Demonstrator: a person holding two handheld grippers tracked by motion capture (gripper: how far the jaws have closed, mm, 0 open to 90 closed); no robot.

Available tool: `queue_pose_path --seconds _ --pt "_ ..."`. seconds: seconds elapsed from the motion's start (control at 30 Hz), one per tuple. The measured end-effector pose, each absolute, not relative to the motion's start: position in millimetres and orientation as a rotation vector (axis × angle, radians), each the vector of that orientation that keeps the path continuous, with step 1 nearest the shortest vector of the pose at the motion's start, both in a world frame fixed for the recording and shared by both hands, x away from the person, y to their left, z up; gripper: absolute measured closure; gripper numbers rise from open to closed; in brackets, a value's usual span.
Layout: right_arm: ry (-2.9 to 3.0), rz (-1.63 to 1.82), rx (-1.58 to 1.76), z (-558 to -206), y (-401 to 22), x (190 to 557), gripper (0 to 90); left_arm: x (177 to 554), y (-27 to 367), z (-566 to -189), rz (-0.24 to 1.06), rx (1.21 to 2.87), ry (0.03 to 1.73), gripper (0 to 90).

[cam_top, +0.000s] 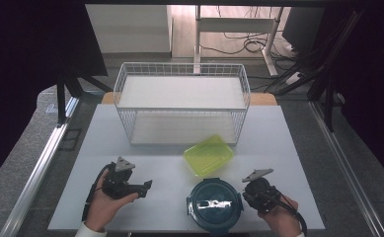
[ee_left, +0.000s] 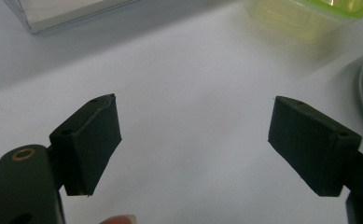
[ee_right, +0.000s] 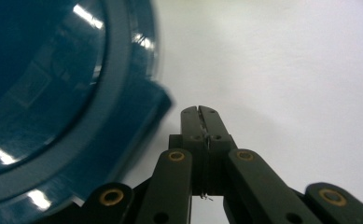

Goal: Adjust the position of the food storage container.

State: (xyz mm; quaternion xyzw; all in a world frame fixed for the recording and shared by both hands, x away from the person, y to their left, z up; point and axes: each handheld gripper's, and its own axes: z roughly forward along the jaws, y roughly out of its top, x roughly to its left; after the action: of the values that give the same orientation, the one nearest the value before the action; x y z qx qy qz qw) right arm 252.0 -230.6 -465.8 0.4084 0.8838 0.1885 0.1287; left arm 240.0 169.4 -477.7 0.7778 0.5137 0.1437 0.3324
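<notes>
Here, two grippers, two containers and one wire rack share the table (cam_top: 278, 143). The left gripper (cam_top: 147, 186) has its jaws spread wide with bare table between them; the right gripper (cam_top: 246, 193) has its jaws pressed together on nothing. The round blue tub (cam_top: 214, 205) sits between the two, just beside the right gripper's tip; its near edge is cut off by the picture. Farther out, the green box (cam_top: 208, 155) lies ahead of both, touching the tub's far side or nearly so. The rack (cam_top: 182, 101) stands beyond, empty-shelved.
</notes>
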Motion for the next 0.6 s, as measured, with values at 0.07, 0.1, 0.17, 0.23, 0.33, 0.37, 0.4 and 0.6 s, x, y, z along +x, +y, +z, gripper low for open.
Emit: queue_pose_path --seconds 0.07,0.1,0.17,0.23,0.33,0.37,0.4,0.6 --pt "2.545 0.584 1.208 -462.5 -238.7 253.1 89.1 240.3 168.9 -477.2 0.376 2.027 1.339 16.5" --pt "2.529 0.619 1.222 -460.1 -244.2 253.5 89.2 240.3 168.9 -477.2 0.376 2.027 1.339 16.5" --pt "2.508 0.661 1.237 -456.8 -250.4 252.8 89.1 240.0 169.2 -476.7 0.364 2.014 1.334 16.5" --pt "2.484 0.713 1.244 -453.5 -256.7 251.9 89.0 238.8 169.6 -476.5 0.357 2.004 1.337 16.5" --pt "2.422 0.816 1.265 -450.1 -266.7 250.5 73.3 236.3 170.1 -475.5 0.345 1.992 1.337 16.5" --pt "2.407 0.84 1.268 -449.7 -268.8 250.0 65.4 235.3 170.2 -474.7 0.336 1.986 1.335 16.5" --pt "2.394 0.886 1.28 -449.1 -272.3 249.7 54.0 234.7 170.3 -474.1 0.328 1.983 1.332 16.5" --pt "2.354 1.083 1.366 -450.0 -286.5 251.5 28.3 232.7 166.0 -472.4 0.272 1.954 1.324 15.9"
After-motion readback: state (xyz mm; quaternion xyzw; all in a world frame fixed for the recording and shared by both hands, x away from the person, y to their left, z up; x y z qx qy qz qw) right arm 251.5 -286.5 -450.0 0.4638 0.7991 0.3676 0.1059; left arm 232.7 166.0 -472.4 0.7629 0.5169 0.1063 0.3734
